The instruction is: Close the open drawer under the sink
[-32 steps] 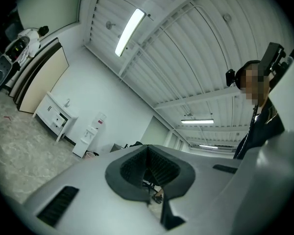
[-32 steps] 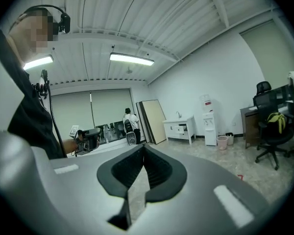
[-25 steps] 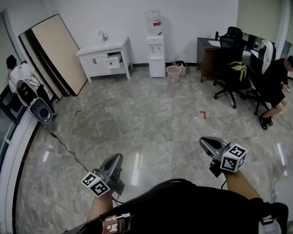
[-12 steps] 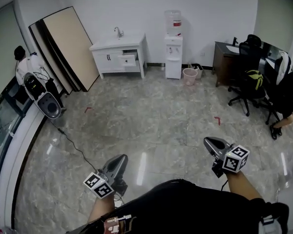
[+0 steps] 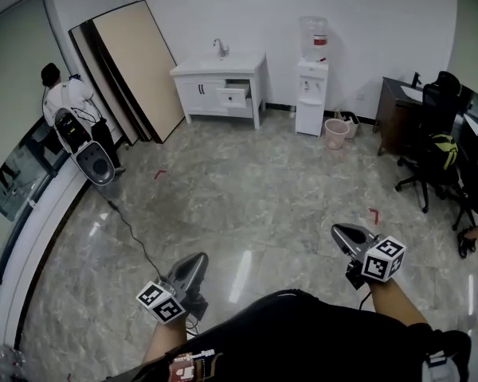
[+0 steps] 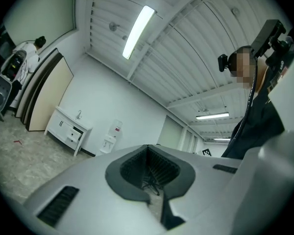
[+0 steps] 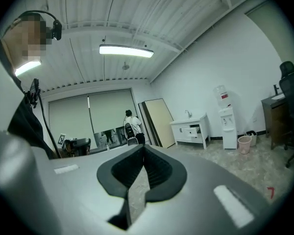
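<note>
The white sink cabinet [image 5: 215, 87] stands against the far wall, with its upper right drawer [image 5: 233, 95] pulled out. It also shows small and far off in the left gripper view as cabinet [image 6: 67, 128] with drawer [image 6: 75, 134], and in the right gripper view as cabinet [image 7: 189, 129]. My left gripper [image 5: 196, 261] is held low near my body, jaws shut with nothing between them, as the left gripper view shows [image 6: 148, 151]. My right gripper [image 5: 340, 232] is at the lower right, also shut and holding nothing [image 7: 143, 153]. Both are several steps away from the cabinet.
A water dispenser [image 5: 311, 94] and a pink bin [image 5: 335, 132] stand right of the cabinet. Large boards [image 5: 131, 70] lean on the left wall beside a person [image 5: 64, 102] and a wheeled device [image 5: 95, 164]. A cable [image 5: 135, 241] crosses the floor. Desk and office chairs [image 5: 434, 146] are at right.
The head view has swung left and moved forward: the sink cabinet shifted rightward toward the middle of the picture and looks nearer. Both grippers stayed shut in the same low pose.
</note>
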Demonstrator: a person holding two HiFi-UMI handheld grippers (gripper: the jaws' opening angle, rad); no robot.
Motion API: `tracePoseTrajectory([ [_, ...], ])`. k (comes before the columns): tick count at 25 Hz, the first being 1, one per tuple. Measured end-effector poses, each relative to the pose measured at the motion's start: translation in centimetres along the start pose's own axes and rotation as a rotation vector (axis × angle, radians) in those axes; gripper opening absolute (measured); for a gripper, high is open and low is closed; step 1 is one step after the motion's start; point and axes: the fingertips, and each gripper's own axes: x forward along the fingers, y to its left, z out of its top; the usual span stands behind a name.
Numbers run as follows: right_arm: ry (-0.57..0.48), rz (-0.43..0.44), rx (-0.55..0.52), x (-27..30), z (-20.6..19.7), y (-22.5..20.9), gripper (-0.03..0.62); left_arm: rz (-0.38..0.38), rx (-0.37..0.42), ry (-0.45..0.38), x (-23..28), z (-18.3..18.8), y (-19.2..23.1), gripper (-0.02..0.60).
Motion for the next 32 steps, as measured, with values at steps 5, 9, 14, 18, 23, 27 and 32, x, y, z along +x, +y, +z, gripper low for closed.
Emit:
tracePoseTrajectory([
  [5,0.012,0.043,-0.075,2.3,4.1,-5.8,0.002,0.031,0.026,-0.018,6.5,1.3,1.0,-0.003],
  [9,0.024,0.055,-0.111,2.6,5.7,-11.1,0.002,0.04,0.032,-0.043,12.3,1.0,1.2,-0.003],
  [14,0.028,0.051,-0.135,3.9,7.4,-16.1,0.002,0.029,0.011,-0.022,17.6,0.0,2.3,-0.003],
  [18,0.03,0.043,-0.138,5.2,7.7,-18.3,0.002,0.017,-0.001,-0.002,20.3,-0.5,4.4,-0.003],
  [23,0.032,-0.009,-0.112,8.6,8.1,-21.4,0.002,-0.027,-0.022,0.0,24.0,0.5,8.9,-0.003],
  [27,0.011,-0.043,-0.121,14.2,9.8,-22.3,0.002,-0.073,-0.036,0.009,25.9,2.6,14.4,-0.003],
  [32,-0.038,-0.074,-0.109,21.6,13.3,-22.1,0.002,-0.112,-0.022,0.044,27.7,7.4,21.4,-0.002],
])
